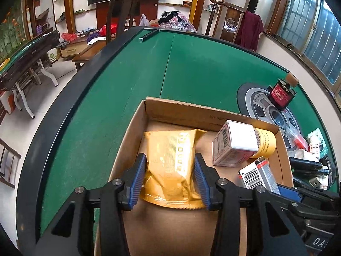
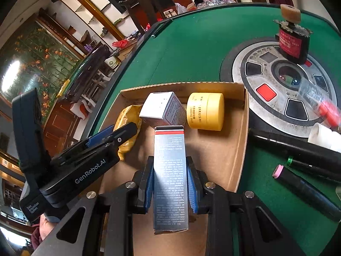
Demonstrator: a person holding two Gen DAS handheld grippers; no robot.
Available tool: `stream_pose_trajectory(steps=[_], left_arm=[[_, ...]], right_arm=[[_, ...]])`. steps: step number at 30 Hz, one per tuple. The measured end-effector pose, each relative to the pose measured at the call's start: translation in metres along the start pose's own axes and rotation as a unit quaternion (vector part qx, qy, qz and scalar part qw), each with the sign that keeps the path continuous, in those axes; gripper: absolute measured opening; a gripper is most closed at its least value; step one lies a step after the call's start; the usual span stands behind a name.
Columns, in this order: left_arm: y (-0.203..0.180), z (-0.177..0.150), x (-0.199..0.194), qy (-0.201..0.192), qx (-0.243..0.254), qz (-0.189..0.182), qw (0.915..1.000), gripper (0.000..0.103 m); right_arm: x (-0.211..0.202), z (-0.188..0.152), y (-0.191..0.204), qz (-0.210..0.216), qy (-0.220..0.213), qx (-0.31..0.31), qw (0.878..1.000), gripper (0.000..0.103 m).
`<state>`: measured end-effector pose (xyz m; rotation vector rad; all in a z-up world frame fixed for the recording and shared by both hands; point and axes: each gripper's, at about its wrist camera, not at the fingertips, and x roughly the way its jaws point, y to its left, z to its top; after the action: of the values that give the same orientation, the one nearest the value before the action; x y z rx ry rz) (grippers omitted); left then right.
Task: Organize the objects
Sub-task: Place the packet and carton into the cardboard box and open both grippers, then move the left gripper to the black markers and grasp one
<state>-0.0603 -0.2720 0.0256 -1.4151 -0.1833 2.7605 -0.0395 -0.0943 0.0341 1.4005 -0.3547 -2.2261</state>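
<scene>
An open cardboard box [image 1: 191, 111] sits on the green table. Inside it on the left lies a yellow foil pouch [image 1: 170, 160], and my left gripper [image 1: 170, 179] has its blue pads against both sides of it, low in the box. A white carton [image 1: 234, 145] leans on a yellow jar [image 1: 265, 143] at the box's far right. My right gripper [image 2: 170, 183] is shut on a long grey-blue carton [image 2: 170, 170] with a red stripe, held over the box floor and pointing at the white carton [image 2: 162, 108] and yellow jar [image 2: 205, 112]. The left gripper's fingers [image 2: 125, 131] show beside the pouch [image 2: 127, 117].
Right of the box lies the table's round control panel [image 2: 277, 81] with a red-labelled corked bottle [image 2: 292, 42] on it. Black markers [image 2: 298, 149], a pink-tipped pen [image 2: 307, 189], a white bottle [image 2: 324, 136] and a clear red-capped tube [image 2: 324, 104] crowd that side. Wooden chairs [image 1: 123, 10] stand beyond the far edge.
</scene>
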Motion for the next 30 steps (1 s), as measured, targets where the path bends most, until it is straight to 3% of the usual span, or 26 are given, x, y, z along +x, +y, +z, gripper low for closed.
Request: stream_pose_trajectory(steps=[5, 11, 13, 15, 19, 22, 24, 25, 27, 30], left_arm=[[0.008, 0.002, -0.014, -0.012, -0.032, -0.012, 0.9994, 0.058], [0.016, -0.004, -0.05, -0.036, -0.057, -0.012, 0.9977, 0.068], [0.016, -0.009, -0.062, -0.042, -0.059, -0.009, 0.9973, 0.075], [0.013, -0.017, -0.077, -0.045, -0.061, -0.006, 0.9971, 0.08], [-0.003, -0.031, -0.101, -0.049, -0.056, -0.022, 0.997, 0.083], [-0.026, -0.04, -0.114, -0.052, -0.043, -0.043, 0.9968, 0.084], [-0.042, -0.044, -0.121, -0.053, -0.035, -0.064, 0.996, 0.084], [-0.051, -0.046, -0.124, -0.053, -0.03, -0.074, 0.9954, 0.084], [-0.08, -0.05, -0.126, -0.051, -0.01, -0.095, 0.9941, 0.085], [-0.122, -0.059, -0.121, -0.042, 0.033, -0.117, 0.9917, 0.085]], right_arm=[[0.0, -0.002, 0.004, -0.007, -0.005, -0.013, 1.0, 0.032], [-0.021, -0.001, 0.01, -0.002, -0.023, -0.027, 0.999, 0.046], [-0.037, -0.002, 0.012, -0.005, -0.038, -0.042, 0.998, 0.052], [-0.062, -0.004, 0.012, -0.015, -0.063, -0.06, 0.996, 0.07], [-0.117, -0.011, -0.006, -0.056, -0.124, -0.075, 0.988, 0.083], [-0.164, -0.017, -0.024, -0.119, -0.188, -0.086, 0.971, 0.086], [-0.198, -0.028, -0.035, -0.171, -0.254, -0.097, 0.947, 0.1], [-0.213, -0.036, -0.046, -0.184, -0.291, -0.097, 0.934, 0.103], [-0.227, -0.044, -0.077, -0.176, -0.328, -0.065, 0.926, 0.103], [-0.219, -0.033, -0.139, -0.206, -0.261, 0.038, 0.942, 0.103]])
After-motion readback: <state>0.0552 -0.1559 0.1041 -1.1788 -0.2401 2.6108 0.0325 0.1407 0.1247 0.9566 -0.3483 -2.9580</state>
